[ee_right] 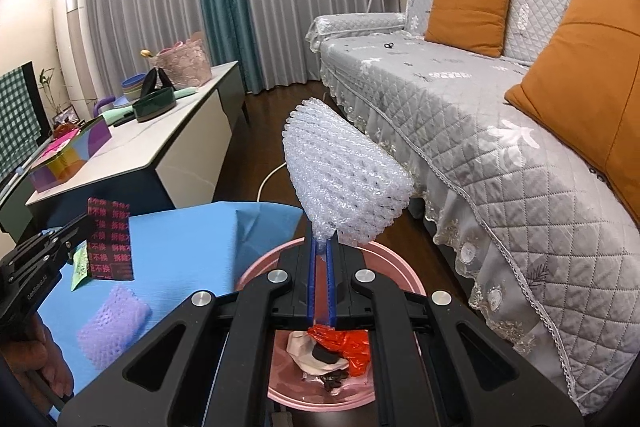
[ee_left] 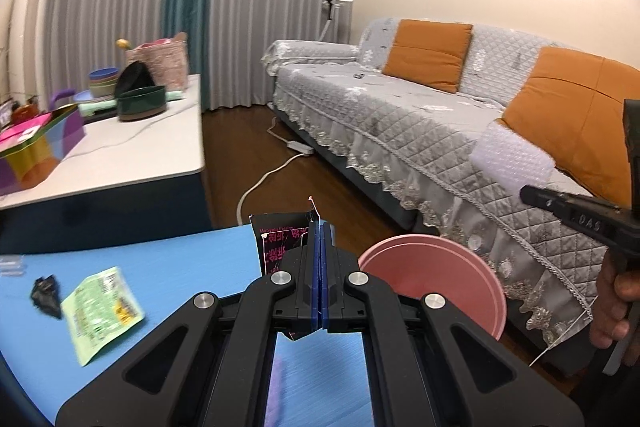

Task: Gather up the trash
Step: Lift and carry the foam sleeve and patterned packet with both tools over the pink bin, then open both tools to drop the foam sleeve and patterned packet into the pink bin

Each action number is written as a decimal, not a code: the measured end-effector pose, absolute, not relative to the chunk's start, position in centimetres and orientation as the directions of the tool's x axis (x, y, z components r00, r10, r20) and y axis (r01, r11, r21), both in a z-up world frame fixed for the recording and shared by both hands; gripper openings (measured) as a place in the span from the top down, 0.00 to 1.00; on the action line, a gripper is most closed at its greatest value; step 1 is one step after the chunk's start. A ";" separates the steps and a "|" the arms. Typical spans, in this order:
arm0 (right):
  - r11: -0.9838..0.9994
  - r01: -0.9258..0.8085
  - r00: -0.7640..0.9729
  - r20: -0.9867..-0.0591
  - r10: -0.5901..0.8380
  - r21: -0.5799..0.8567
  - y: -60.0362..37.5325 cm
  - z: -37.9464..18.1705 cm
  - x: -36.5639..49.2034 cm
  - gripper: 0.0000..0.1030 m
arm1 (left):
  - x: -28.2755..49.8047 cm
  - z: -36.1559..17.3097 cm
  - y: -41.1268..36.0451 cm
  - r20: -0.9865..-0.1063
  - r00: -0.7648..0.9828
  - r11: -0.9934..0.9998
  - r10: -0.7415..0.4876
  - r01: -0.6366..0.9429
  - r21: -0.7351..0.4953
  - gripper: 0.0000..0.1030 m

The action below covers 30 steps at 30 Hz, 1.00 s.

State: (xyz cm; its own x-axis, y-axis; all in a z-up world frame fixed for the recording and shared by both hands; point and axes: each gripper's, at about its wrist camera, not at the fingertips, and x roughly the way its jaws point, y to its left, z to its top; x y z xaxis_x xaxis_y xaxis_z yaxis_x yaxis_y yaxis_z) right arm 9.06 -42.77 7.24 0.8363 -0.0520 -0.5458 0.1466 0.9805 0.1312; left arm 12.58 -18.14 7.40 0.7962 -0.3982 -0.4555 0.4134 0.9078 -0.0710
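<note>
My left gripper (ee_left: 320,227) is shut on a black wrapper with pink print (ee_left: 276,241), held over the edge of the blue mat (ee_left: 160,267) beside the pink bin (ee_left: 440,275). My right gripper (ee_right: 322,243) is shut on a white foam net (ee_right: 348,179), held above the pink bin (ee_right: 256,267), which holds a red wrapper (ee_right: 344,343) and other scraps. On the mat lie a green packet (ee_left: 102,311), a black crumpled scrap (ee_left: 46,295) and a purple foam net (ee_right: 112,327). In the right wrist view the left gripper (ee_right: 86,223) with its wrapper (ee_right: 112,239) is at the left.
A grey quilted sofa (ee_right: 460,115) with orange cushions (ee_right: 468,11) runs along the right. A white-topped cabinet (ee_left: 132,155) behind the mat carries bowls, a basket and a colourful box (ee_left: 36,143). A white power cable (ee_left: 272,171) lies on the wooden floor between them.
</note>
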 end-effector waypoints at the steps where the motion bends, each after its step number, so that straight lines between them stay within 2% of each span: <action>1: 0.979 0.150 0.834 -0.549 -0.052 0.135 -43.0 7.1 9.2 0.95 | 12.7 7.4 -18.7 -0.455 0.793 0.904 -0.406 0.422 -0.071 1.00; 13: 0.972 0.160 0.810 -0.586 -0.031 0.170 -44.6 5.2 11.0 0.95 | 14.9 4.5 -25.6 -0.495 0.710 0.839 -0.500 0.540 -0.073 1.00; 21: 0.970 0.157 0.801 -0.599 -0.015 0.185 -44.9 4.6 12.0 0.95 | 16.1 3.0 -27.2 -0.527 0.670 0.817 -0.523 0.571 -0.084 1.00; 23: 0.969 0.160 0.798 -0.603 -0.013 0.190 -44.9 4.5 12.1 0.92 | 16.6 2.7 -27.4 -0.534 0.640 0.797 -0.553 0.594 -0.113 0.99; 24: 0.968 0.166 0.795 -0.607 -0.019 0.188 -44.9 4.4 12.2 0.92 | 16.8 2.5 -27.7 -0.541 0.625 0.789 -0.563 0.602 -0.125 0.98; 25: 0.968 0.170 0.791 -0.612 -0.021 0.187 -44.9 4.4 12.3 0.90 | 17.0 2.3 -27.7 -0.550 0.614 0.785 -0.566 0.606 -0.132 0.93; 26: 0.967 0.171 0.787 -0.617 -0.018 0.189 -45.0 4.3 12.5 0.84 | 17.2 2.2 -27.7 -0.560 0.602 0.782 -0.569 0.607 -0.141 0.79; 27: 0.965 0.175 0.783 -0.622 -0.015 0.197 -45.1 4.1 12.6 0.79 | 17.3 2.0 -27.5 -0.564 0.593 0.780 -0.575 0.606 -0.156 0.73; 28: 0.963 0.178 0.781 -0.624 -0.013 0.202 -45.1 4.1 12.6 0.71 | 17.2 2.0 -27.3 -0.563 0.594 0.782 -0.575 0.602 -0.163 0.69; 29: 0.961 0.181 0.778 -0.628 -0.011 0.207 -45.2 4.0 12.6 0.66 | 17.2 2.0 -27.0 -0.564 0.595 0.785 -0.573 0.597 -0.167 0.69; 30: 0.960 0.185 0.774 -0.633 -0.010 0.211 -45.3 3.9 12.7 0.66 | 17.1 2.0 -26.7 -0.565 0.595 0.787 -0.571 0.592 -0.172 0.69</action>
